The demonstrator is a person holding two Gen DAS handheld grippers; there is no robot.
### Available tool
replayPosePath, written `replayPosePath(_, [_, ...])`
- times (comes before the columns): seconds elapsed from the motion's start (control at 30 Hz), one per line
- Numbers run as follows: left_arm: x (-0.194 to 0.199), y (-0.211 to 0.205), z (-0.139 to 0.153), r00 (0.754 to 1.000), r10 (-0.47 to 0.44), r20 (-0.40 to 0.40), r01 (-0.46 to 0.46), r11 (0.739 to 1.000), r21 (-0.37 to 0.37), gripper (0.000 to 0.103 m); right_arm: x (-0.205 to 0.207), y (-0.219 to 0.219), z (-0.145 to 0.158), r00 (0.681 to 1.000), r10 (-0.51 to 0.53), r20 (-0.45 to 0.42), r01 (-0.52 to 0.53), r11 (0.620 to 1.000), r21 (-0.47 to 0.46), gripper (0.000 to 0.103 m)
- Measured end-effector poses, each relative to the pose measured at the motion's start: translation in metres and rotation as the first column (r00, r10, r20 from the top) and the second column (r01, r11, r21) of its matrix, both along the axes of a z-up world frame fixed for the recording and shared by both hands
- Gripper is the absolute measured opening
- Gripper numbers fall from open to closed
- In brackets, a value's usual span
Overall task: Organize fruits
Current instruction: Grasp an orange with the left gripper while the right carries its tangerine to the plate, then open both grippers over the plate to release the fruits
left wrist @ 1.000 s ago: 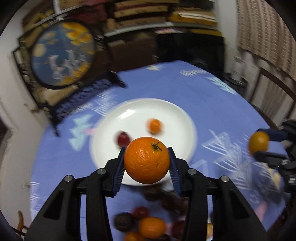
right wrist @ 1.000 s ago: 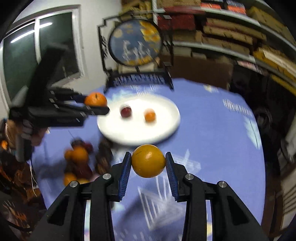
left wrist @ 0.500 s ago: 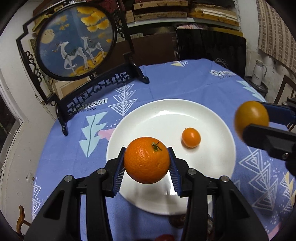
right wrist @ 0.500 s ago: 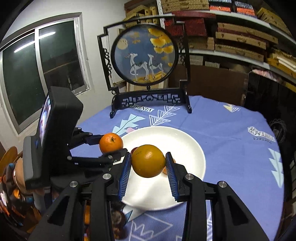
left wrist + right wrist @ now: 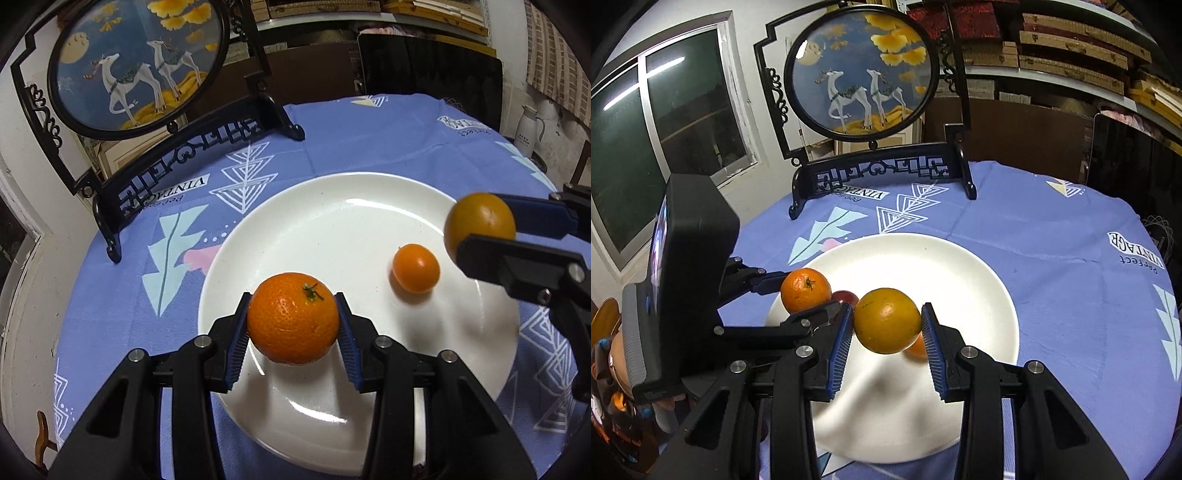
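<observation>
At the bottom centre of the left wrist view, the left gripper [image 5: 293, 325] pinches a bright orange [image 5: 293, 318] between its blue pads, stem end up, over the near left part of the white plate [image 5: 332, 221]. In the right wrist view the right gripper [image 5: 887, 330] clamps a duller yellow-orange fruit [image 5: 887, 320] over the plate's near left part; in the left view that gripper sits at the right edge of the frame. A small orange fruit [image 5: 416, 268] lies on the plate right of centre, and a dark red fruit [image 5: 846, 296] shows behind the left gripper's orange. The plate's middle and far side are bare, with open blue tablecloth [image 5: 369, 140] beyond, up to the round deer screen [image 5: 140, 62] at upper left. A second ago both fruits hung short of the plate; they now sit above it.
</observation>
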State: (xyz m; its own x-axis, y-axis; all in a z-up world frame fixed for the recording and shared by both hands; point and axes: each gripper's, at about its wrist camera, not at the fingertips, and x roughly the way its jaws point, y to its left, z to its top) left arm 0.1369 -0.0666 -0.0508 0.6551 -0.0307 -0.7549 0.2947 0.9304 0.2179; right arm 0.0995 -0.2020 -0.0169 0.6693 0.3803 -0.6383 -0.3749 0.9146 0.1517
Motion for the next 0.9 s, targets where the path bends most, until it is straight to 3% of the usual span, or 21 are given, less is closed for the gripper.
replayPosePath(0.2, [0.004,-0.001,-0.004,1.0,0.007,-0.002,-0.007,1.0,0.005,0.044,0.013,0.005,-0.006,1.0,-0.009,-0.014,0.009,1.0,-0.01,0.038])
replayPosePath(0.23, [0.005,-0.001,-0.003,1.0,0.011,0.003,-0.011,1.0,0.005,0.048,0.015,0.004,-0.006,1.0,-0.026,-0.008,0.026,1.0,-0.014,0.038])
replayPosePath(0.27, [0.004,0.0,-0.002,1.0,0.021,0.017,-0.021,1.0,0.007,0.061,0.016,0.003,-0.005,0.999,-0.033,-0.005,0.033,0.999,-0.009,0.041])
replayPosePath(0.3, [0.003,0.002,0.0,0.999,0.028,0.034,-0.028,1.0,0.006,0.069,0.017,0.001,-0.003,0.999,-0.038,-0.001,0.038,0.999,0.005,0.049])
replayPosePath(0.37, [0.0,0.004,0.004,0.998,0.029,0.06,-0.029,1.0,0.006,0.07,0.013,-0.004,0.001,0.998,-0.065,0.022,0.065,0.998,0.018,0.059])
replayPosePath(0.57, [-0.009,0.013,0.007,0.997,0.045,0.057,-0.045,0.999,-0.002,0.071,-0.003,-0.014,0.002,0.998,-0.068,0.004,0.068,0.998,0.017,0.059])
replayPosePath(0.7, [-0.026,0.025,0.012,0.997,0.059,0.058,-0.058,0.998,-0.016,0.076,-0.032,-0.02,0.004,0.998,-0.058,-0.01,0.059,0.998,0.011,0.068])
replayPosePath(0.9, [-0.073,0.049,0.028,0.993,0.053,0.103,-0.052,0.999,-0.01,0.081,-0.113,-0.022,0.006,1.0,0.025,-0.001,-0.025,0.998,-0.052,0.073])
